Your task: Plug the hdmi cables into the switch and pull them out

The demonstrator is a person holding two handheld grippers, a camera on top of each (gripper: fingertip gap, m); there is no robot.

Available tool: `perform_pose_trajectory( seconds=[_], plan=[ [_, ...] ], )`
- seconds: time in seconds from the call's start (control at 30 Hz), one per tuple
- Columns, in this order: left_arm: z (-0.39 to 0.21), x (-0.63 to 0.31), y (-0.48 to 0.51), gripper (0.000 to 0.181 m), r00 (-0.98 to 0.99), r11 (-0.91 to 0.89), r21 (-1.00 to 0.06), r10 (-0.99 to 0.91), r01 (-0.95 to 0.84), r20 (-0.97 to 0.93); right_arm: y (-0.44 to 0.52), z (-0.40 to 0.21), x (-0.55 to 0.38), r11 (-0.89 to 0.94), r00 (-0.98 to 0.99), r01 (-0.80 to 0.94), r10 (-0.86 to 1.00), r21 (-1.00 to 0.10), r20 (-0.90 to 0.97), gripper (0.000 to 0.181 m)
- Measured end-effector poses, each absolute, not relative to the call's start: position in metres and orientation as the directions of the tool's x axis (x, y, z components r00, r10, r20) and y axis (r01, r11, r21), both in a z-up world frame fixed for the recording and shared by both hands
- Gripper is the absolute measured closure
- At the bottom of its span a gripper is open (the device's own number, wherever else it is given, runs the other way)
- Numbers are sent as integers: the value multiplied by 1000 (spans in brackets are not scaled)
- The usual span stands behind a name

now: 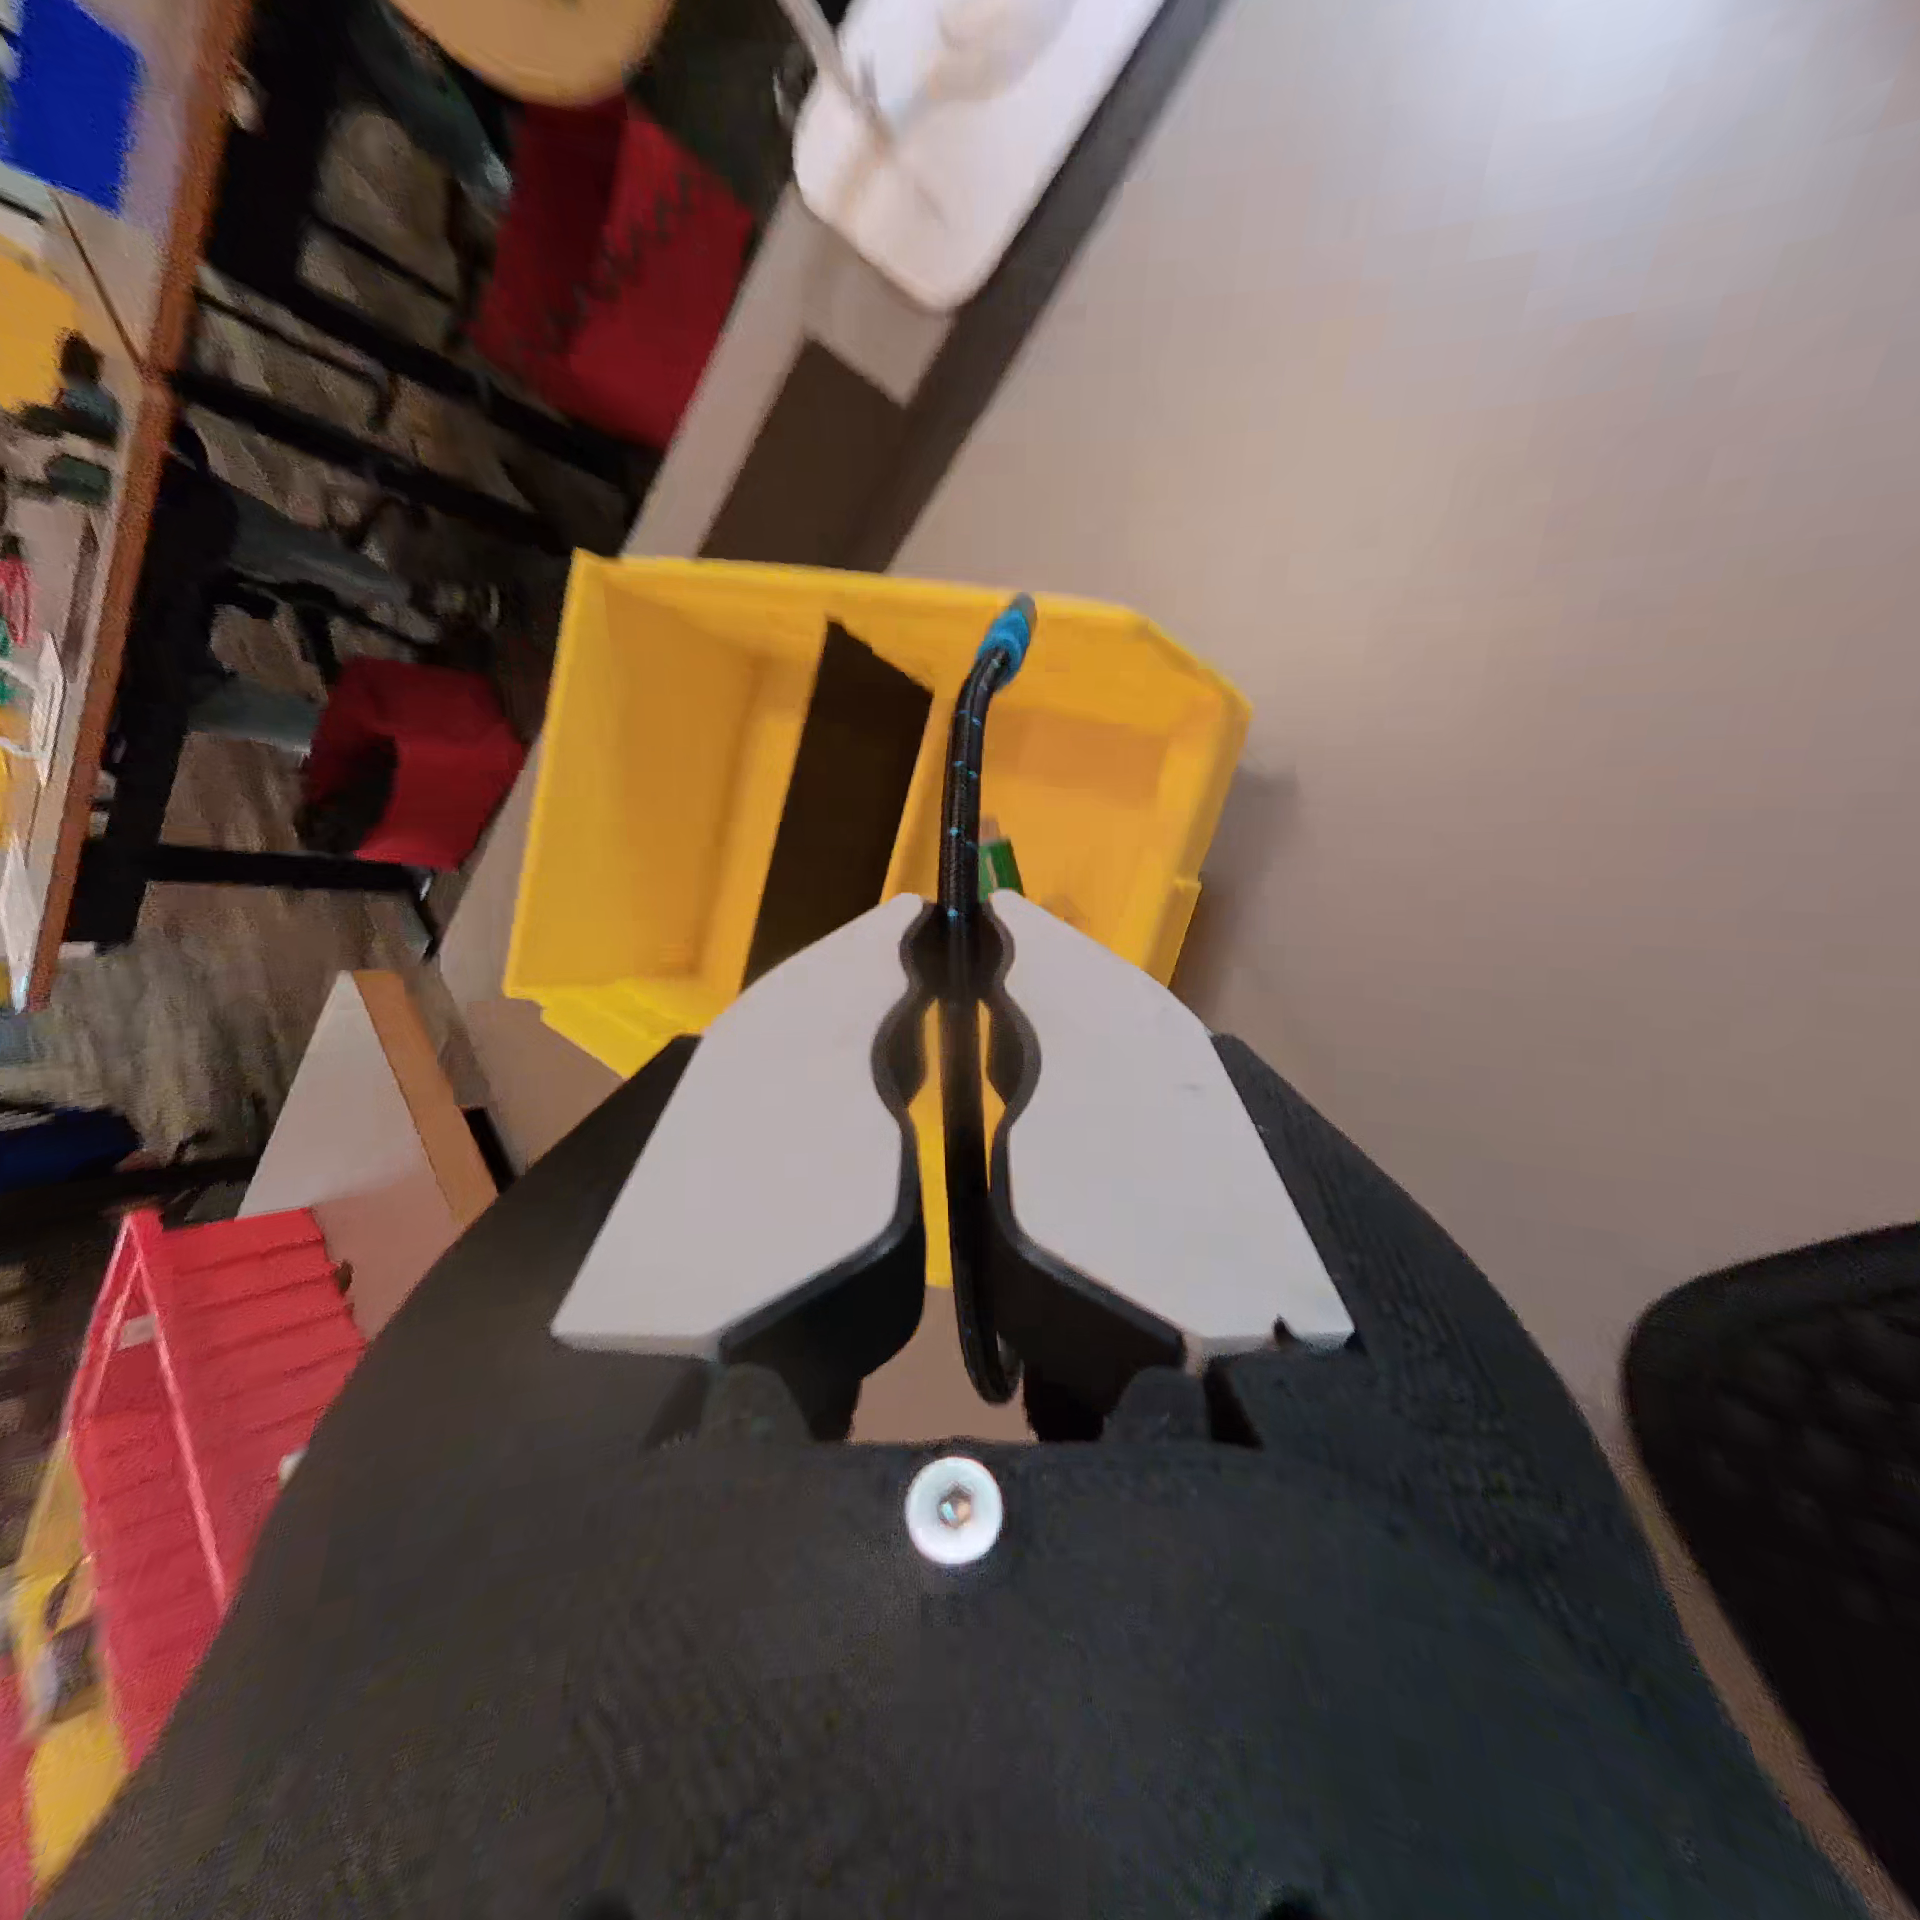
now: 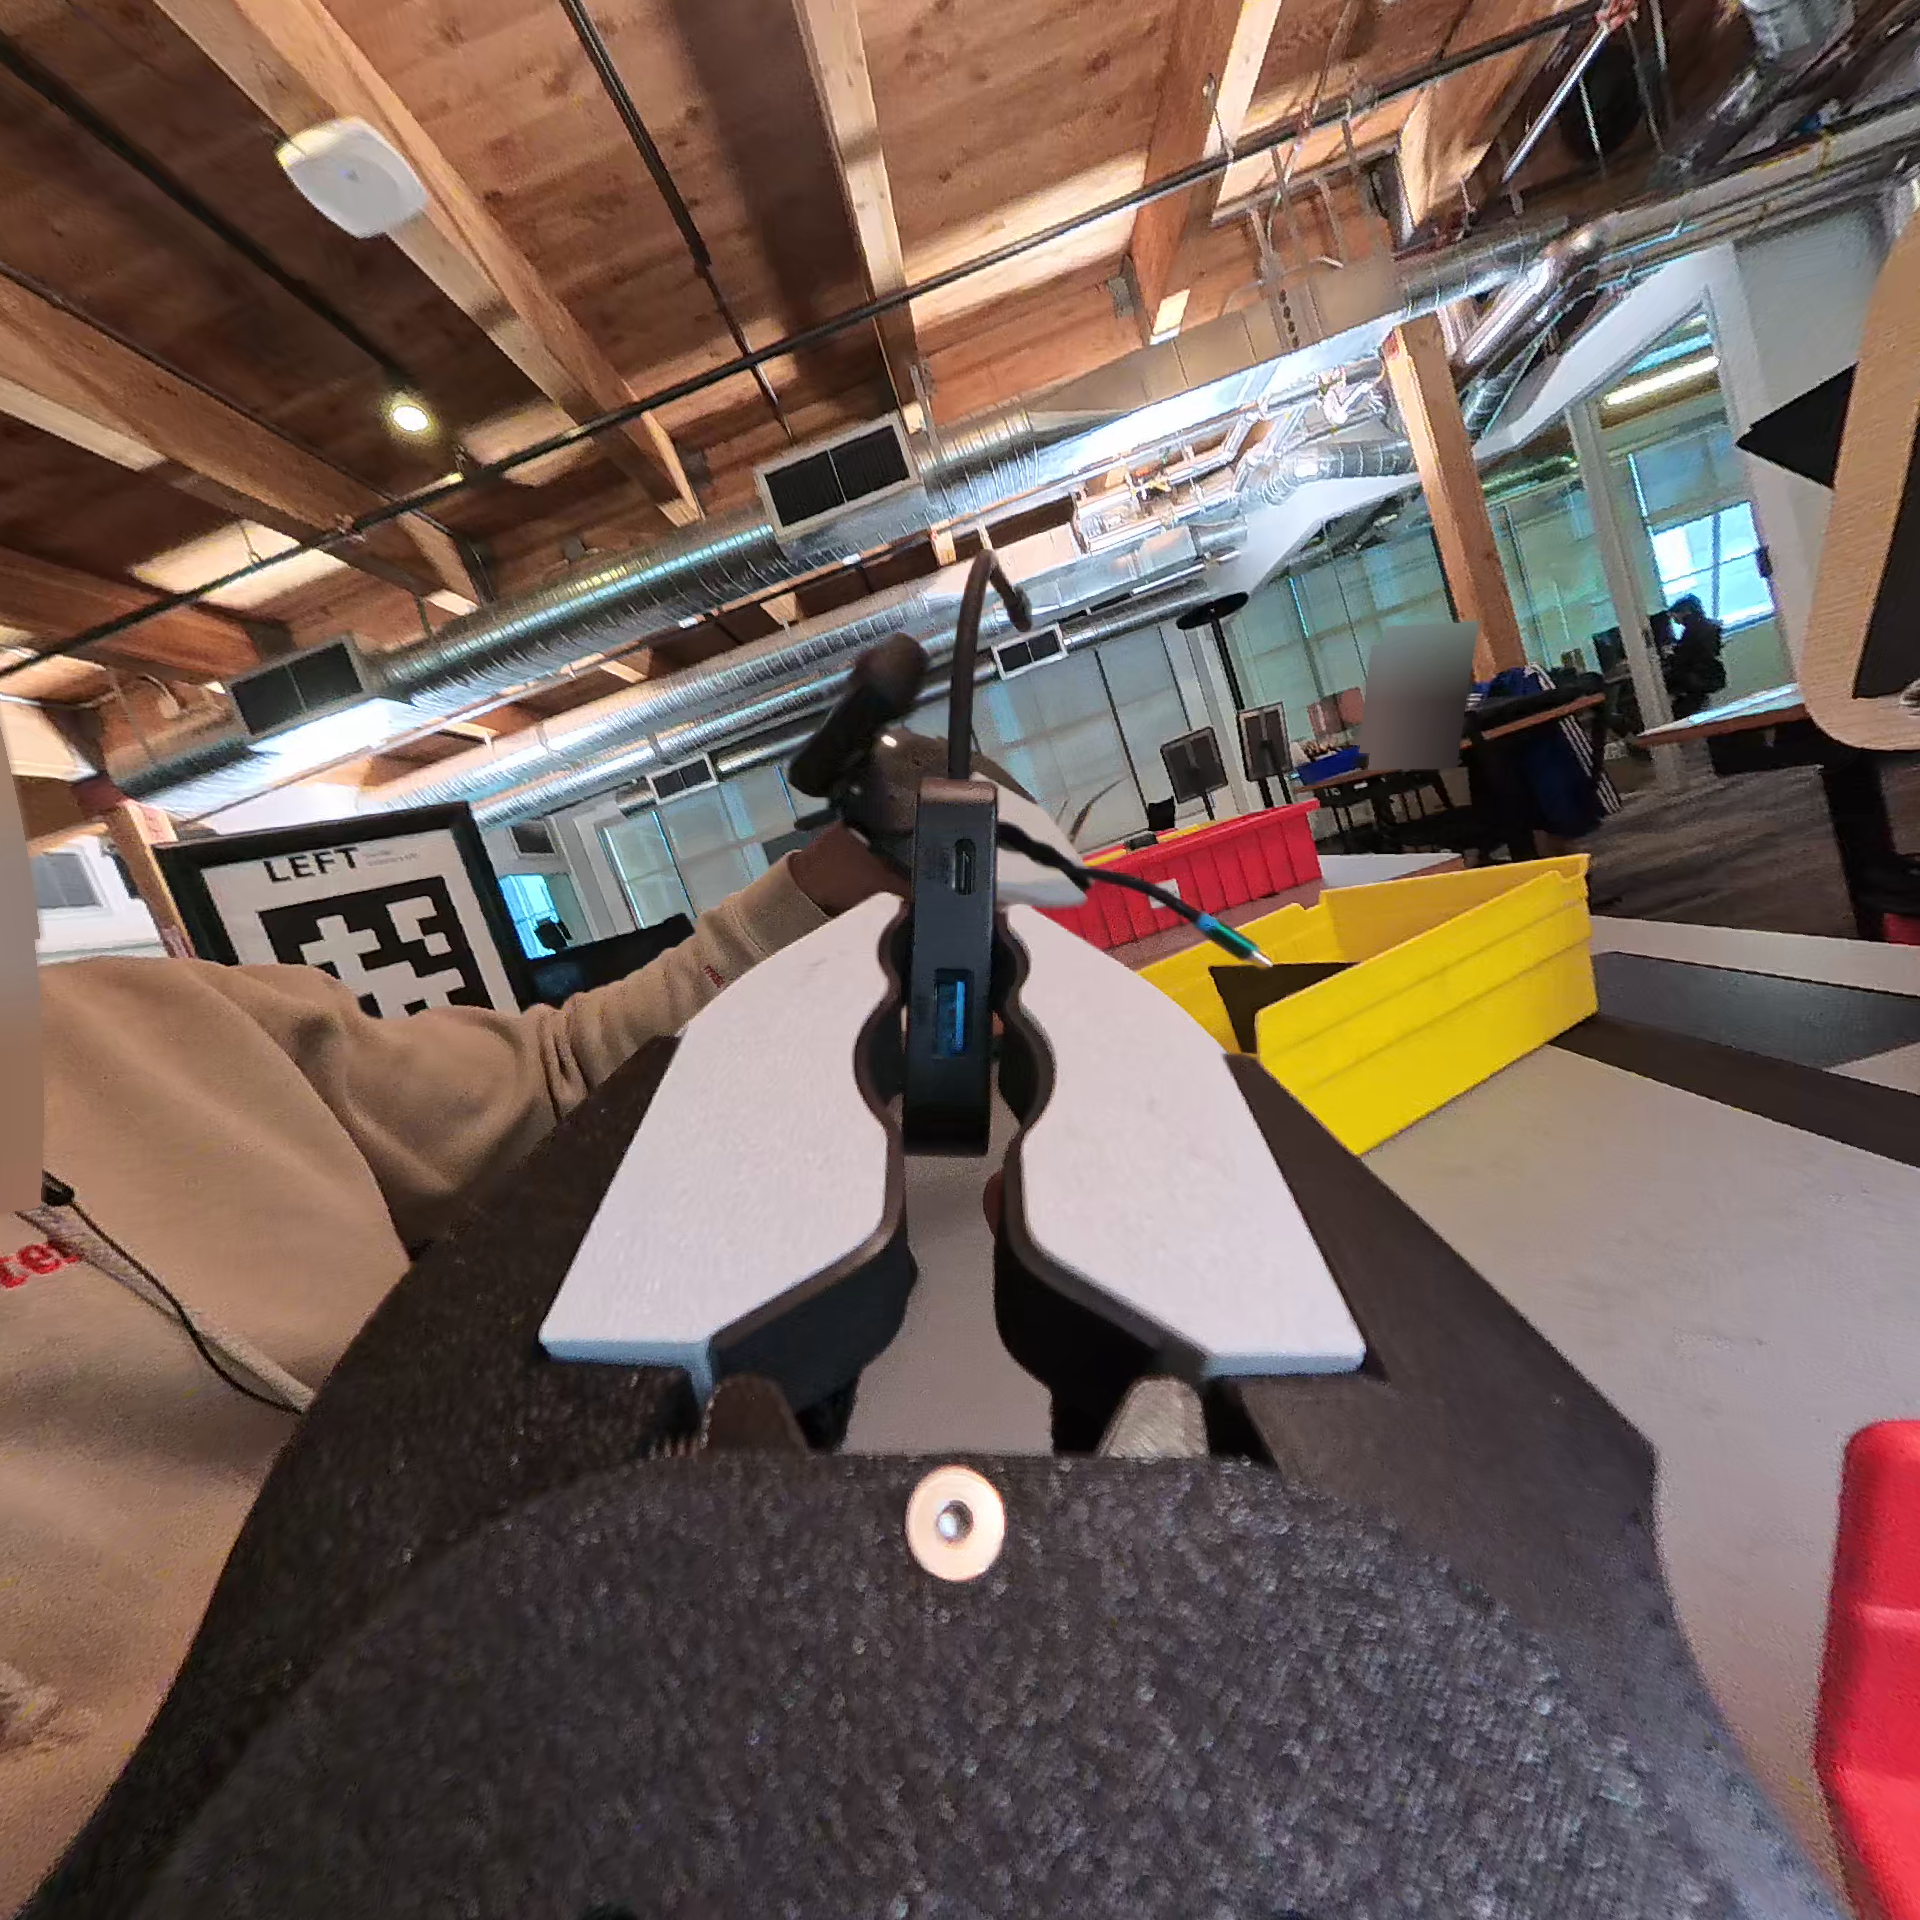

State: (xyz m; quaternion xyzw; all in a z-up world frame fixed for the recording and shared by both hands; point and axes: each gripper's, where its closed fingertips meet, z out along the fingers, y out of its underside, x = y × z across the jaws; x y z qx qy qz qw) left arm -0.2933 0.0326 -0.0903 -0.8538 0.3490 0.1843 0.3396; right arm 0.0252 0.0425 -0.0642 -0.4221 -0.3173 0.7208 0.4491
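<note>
In the left wrist view my left gripper [image 1: 958,912] is shut on a black braided cable [image 1: 961,790]. The cable rises past the fingertips and ends in a blue plug [image 1: 1013,629], held in the air above a yellow bin [image 1: 665,790]. In the right wrist view my right gripper [image 2: 954,920] is shut on a black switch [image 2: 951,935], held upright in the air. The switch's face shows a slim port above a blue port, and its own lead [image 2: 966,665] curves up. Just behind it the left gripper's white fingers [image 2: 1044,878] hold the cable, whose plug [image 2: 1236,940] points right, away from the switch.
The yellow bin [image 2: 1434,977] holds a black divider [image 1: 852,800] and stands on a grey table [image 2: 1662,1247]. Red bins [image 2: 1216,862] stand behind it and one [image 2: 1870,1662] is at the lower right. A person's beige sleeve [image 2: 260,1091] is at the left. A black chair [image 1: 1787,1507] is beside the table. Spacing between my two grippers at the tips: around 30 cm.
</note>
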Motion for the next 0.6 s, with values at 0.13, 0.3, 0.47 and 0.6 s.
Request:
perform_pose_trajectory(
  seconds=[0.13, 0.3, 0.47, 0.6],
  plan=[
    [-21, -238, -4, 175, 746, -352, -712, -562, -608, -359, 43, -59, 30, -427, -274, -415, 901, -803, -338, 168],
    [-8, -162, -55, 175, 561, -359, -897, -812, -260, 162, 48, -60, 32, -456, -282, -435, 888, -776, -364, 168],
    [-121, -145, -40, 175, 494, -610, -783, -721, -122, 485, 52, -65, 32, -466, -275, -431, 883, -773, -379, 168],
    [-220, -150, -22, 175, 590, -677, -706, -662, -206, 462, 56, -70, 32, -474, -270, -425, 879, -771, -392, 168]
  ],
)
